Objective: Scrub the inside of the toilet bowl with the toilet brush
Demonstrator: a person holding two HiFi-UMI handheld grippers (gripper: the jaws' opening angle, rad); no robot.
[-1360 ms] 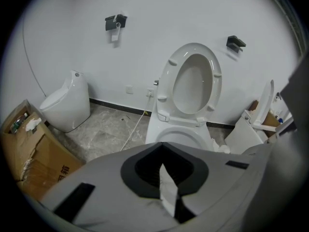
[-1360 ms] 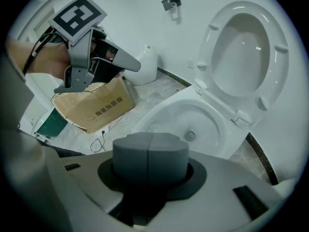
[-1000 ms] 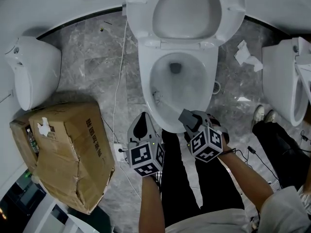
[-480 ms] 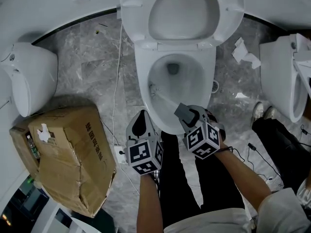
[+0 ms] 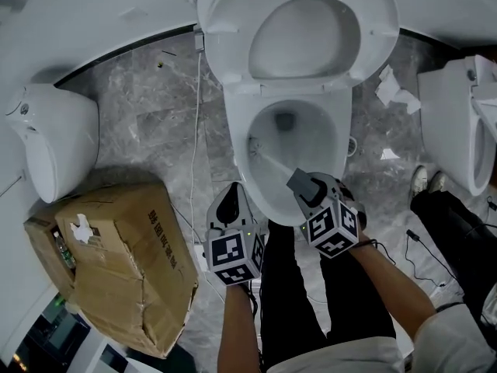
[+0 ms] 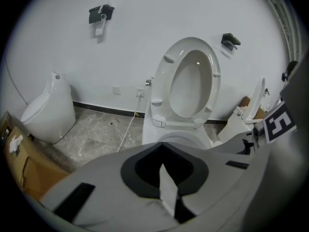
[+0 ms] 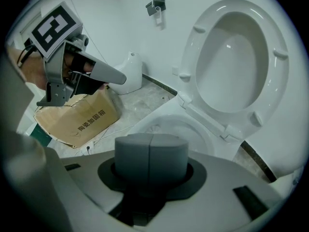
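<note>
The white toilet (image 5: 241,115) stands ahead with its lid (image 5: 299,26) raised. The same lid (image 7: 236,57) fills the right gripper view. My right gripper (image 5: 300,183) hangs over the near rim of the bowl, shut on the handle of the toilet brush (image 5: 272,162). The thin white shaft runs down into the bowl. Its brush head (image 5: 253,144) lies against the bowl's left inner wall. My left gripper (image 5: 231,200) hovers just outside the bowl's near left rim, jaws together, nothing in them. It shows as the left gripper (image 7: 116,75) in the right gripper view.
A crumpled cardboard box (image 5: 124,263) lies on the floor at left, beyond it a white wall fixture (image 5: 58,138). Another white fixture (image 5: 454,123) stands at right, with crumpled paper (image 5: 392,88) near it. A cable (image 5: 194,130) runs beside the toilet. Another person's shoe (image 5: 423,179) shows at right.
Both grippers have shifted a little sideways along the near rim, and the brush head has slid along the bowl's left inner wall. The grip on the brush is unchanged.
</note>
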